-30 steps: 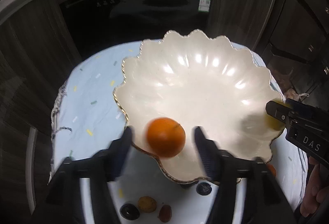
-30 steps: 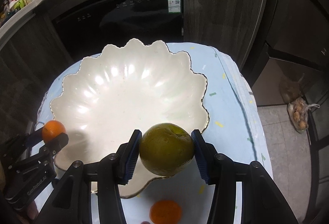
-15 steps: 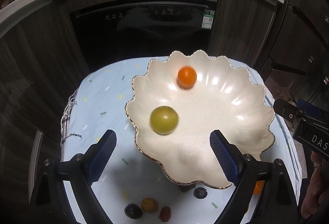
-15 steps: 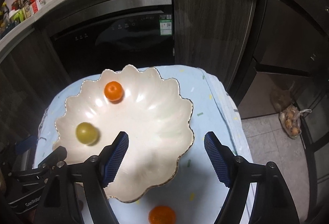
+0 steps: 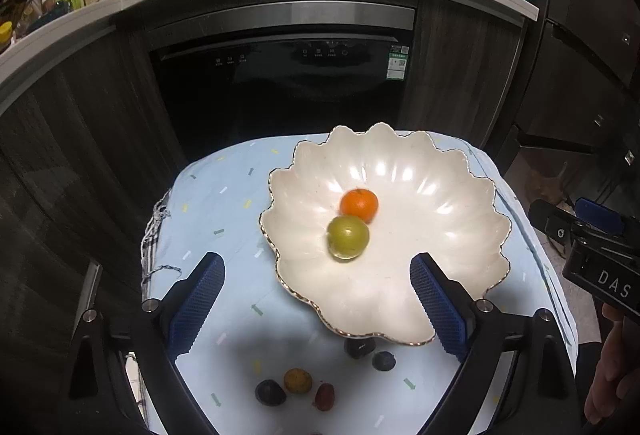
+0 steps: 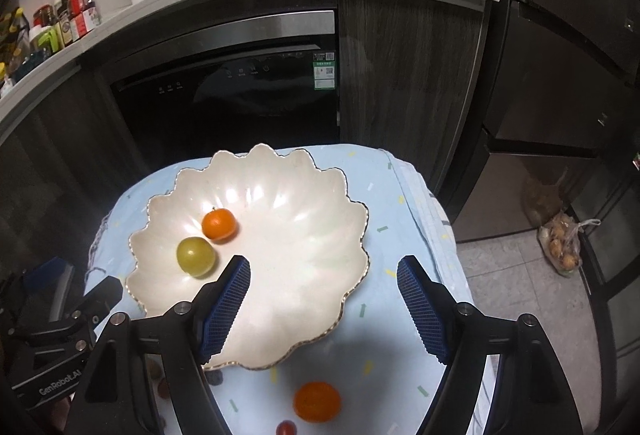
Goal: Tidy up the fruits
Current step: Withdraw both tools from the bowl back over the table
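Below the bowl [image 6: 352, 219], only the right view shows an orange [image 6: 317, 401].

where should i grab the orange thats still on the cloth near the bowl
Take the orange across its widest middle, coming down from above with the right tool, which is open, empty and almost over it. The fruit is round, so any opposing sides work. It lies on the cloth just clear of the bowl rim; set the fingers side to side, away from the small red fruit nearby.

Orange [image 5: 359, 205] and green fruit [image 5: 347, 237] released into bowl [image 5: 460, 235], both tools opened, lifted away
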Motion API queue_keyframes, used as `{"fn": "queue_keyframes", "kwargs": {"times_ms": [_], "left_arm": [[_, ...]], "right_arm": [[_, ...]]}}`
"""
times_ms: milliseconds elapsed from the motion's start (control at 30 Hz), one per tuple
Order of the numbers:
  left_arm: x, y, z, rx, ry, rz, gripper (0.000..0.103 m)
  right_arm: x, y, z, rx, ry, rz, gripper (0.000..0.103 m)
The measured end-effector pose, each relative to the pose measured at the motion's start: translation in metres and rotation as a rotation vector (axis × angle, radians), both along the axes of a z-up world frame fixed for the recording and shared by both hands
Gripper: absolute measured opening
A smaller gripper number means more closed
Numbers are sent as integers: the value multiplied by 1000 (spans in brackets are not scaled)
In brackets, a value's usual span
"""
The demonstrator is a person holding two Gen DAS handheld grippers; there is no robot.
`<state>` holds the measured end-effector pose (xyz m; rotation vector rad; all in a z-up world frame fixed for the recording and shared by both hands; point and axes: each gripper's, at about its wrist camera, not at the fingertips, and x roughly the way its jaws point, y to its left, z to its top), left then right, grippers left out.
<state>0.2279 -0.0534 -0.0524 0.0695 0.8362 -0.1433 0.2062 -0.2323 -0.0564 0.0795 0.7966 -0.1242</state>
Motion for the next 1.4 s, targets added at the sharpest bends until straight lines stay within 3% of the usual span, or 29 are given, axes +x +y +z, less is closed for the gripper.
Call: {"fn": "queue_keyframes", "kwargs": {"times_ms": [800,1400], "left_arm": [[-49,4,16,52,-84,-5,100],[-77,13,-21,45,-24,-16,103]], "right_arm": [[-46,6,10,-69,-48,-2,77],[-79,17,-13,-85,-65,12,77]]}}
